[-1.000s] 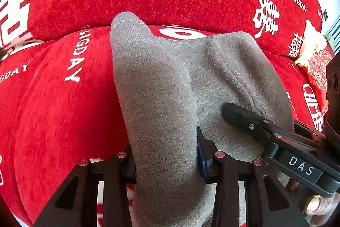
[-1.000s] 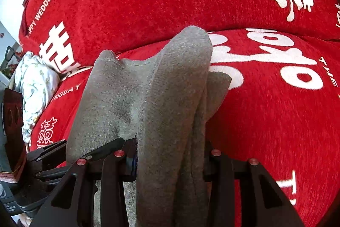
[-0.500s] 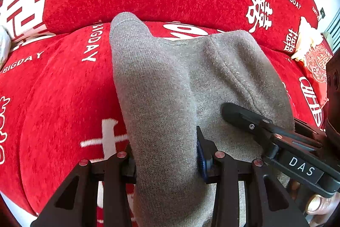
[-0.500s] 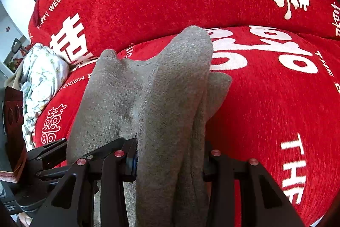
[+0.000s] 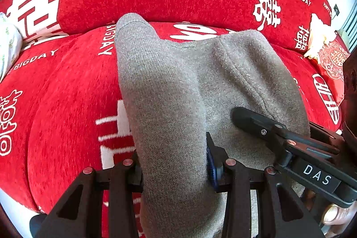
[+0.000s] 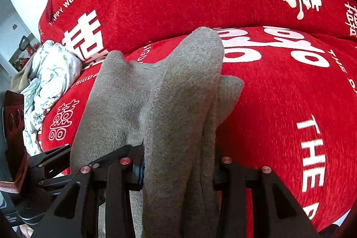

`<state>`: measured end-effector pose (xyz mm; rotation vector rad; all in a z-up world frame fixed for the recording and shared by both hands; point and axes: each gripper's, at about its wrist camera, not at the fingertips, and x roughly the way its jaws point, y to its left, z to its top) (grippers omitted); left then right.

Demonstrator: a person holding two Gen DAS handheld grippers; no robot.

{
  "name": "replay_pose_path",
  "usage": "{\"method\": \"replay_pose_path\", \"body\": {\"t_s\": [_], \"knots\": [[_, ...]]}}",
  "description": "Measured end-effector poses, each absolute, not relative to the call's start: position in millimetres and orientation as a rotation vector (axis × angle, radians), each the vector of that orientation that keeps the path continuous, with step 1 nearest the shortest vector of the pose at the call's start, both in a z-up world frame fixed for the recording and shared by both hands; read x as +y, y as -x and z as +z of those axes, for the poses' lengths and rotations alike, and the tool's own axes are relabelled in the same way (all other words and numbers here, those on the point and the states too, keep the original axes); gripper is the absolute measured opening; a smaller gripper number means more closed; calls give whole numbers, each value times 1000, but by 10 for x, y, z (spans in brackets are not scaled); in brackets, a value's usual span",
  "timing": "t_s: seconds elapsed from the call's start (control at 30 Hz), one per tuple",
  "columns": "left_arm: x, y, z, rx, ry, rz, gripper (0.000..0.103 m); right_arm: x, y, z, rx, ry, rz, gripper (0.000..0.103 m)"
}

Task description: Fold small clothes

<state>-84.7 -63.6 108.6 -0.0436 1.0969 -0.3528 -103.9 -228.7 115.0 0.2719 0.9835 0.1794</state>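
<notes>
could slip loose if either grip eases, or fold crooked with the two corners uneven. left gripper [image 5: 174, 168] clamped tight on one bunched corner of the grey garment [image 5: 223, 81], right gripper [image 6: 178, 166] pinched shut on the other, several layers thick. cloth stretched between both, held above the red sofa cover [image 5: 67, 93].

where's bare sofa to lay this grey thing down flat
Bare red sofa seat lies right of the grey knit garment, between it and the backrest seam. In the left wrist view, more free seat sits left of the cloth. Crowded: the floral white fabric bundle at the far left, and a cream and red cushion at the far right.
</notes>
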Motion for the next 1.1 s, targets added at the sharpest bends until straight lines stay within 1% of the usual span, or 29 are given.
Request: {"method": "replay_pose_path", "body": {"t_s": [0.37,0.43,0.47,0.5,0.53,0.57,0.63,0.73,0.8,0.83,0.87,0.93,1.03,1.07,1.1], "knots": [[-624,1065,965,1092,21,-345,42,-2279,1238,992,986,-295,196,43],[-605,1074,916,1095,29,-340,43,-2287,1247,941,986,-294,200,43],[-582,1081,887,1097,40,-334,48,-2307,1250,911,987,-301,205,44],[-545,1090,859,1097,52,-320,58,-2324,1251,896,988,-308,209,46],[-520,1096,841,1098,58,-312,65,-2368,1251,869,995,-321,214,50],[-455,1113,826,1096,65,-287,75,-2435,1256,847,1003,-342,213,58],[-332,1152,844,1076,89,-260,77,-2608,1314,853,989,-387,162,64],[-171,1143,975,1027,144,-220,77,-2768,1457,1071,881,-390,76,65],[-160,1085,1075,998,132,-173,77,-2714,1484,1246,822,-379,122,65],[-209,1033,1105,997,96,-138,77,-2650,1476,1321,807,-382,169,68],[-252,987,1098,1007,63,-114,77,-2579,1451,1355,808,-388,225,71],[-349,901,1023,1034,-7,-86,77,-2472,1396,1315,839,-412,307,71],[-382,888,877,1044,-61,-60,77,-2400,1381,1085,931,-474,365,71],[-372,924,864,1036,-58,-61,80,-2400,1412,1010,950,-482,373,71],[-368,951,862,1031,-60,-61,87,-2391,1469,956,950,-469,365,71]]}}
